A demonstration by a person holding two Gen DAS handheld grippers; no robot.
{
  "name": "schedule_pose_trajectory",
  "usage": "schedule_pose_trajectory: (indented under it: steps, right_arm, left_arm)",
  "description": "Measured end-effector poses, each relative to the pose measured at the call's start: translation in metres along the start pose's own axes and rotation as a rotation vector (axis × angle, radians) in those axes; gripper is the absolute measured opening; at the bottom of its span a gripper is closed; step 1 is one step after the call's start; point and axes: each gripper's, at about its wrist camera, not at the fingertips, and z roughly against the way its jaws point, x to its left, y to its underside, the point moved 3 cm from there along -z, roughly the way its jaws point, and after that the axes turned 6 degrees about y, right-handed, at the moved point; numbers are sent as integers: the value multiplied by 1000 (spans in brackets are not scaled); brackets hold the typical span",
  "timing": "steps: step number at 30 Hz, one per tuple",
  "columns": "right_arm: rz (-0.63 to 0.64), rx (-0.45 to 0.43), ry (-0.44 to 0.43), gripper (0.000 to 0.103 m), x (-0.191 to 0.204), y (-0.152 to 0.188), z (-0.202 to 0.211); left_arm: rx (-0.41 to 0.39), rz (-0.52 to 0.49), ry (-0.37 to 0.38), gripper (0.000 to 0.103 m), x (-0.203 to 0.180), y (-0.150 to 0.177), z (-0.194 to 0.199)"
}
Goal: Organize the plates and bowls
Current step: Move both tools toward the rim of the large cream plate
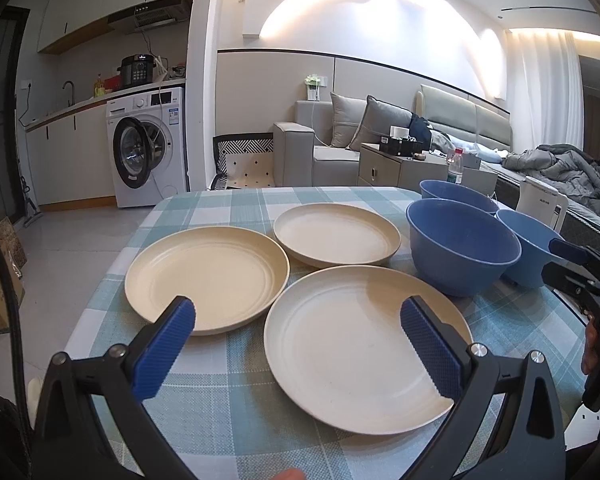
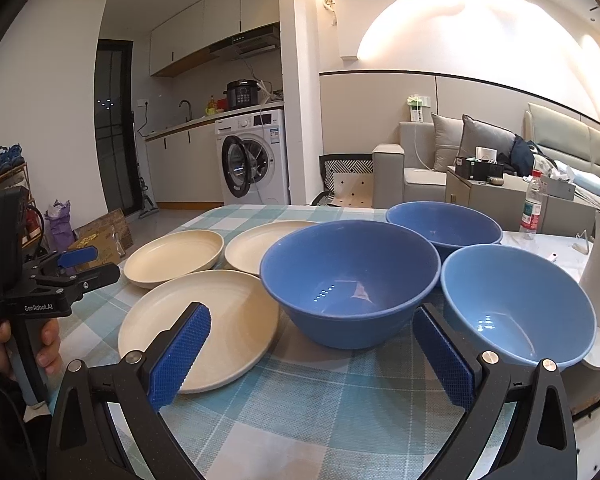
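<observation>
Both tools hung empty with their fingers spread wide: the left gripper (image 1: 298, 344) hovered just above the nearest of three cream round plastic plates (image 1: 366, 348), probably lined up to take it as a stack's first piece. The right gripper (image 2: 312, 354) faced the closest of three blue plastic bowls (image 2: 350, 280). All six pieces lay apart on the checked tablecloth (image 2: 320, 412), so nothing was nested yet.
</observation>
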Motion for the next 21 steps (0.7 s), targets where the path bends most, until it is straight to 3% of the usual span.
schedule_pose_trajectory:
  steps: [21]
  right_arm:
    - [20, 9, -94, 103, 42, -25, -7]
  left_arm:
    - [24, 8, -25, 103, 13, -18, 5]
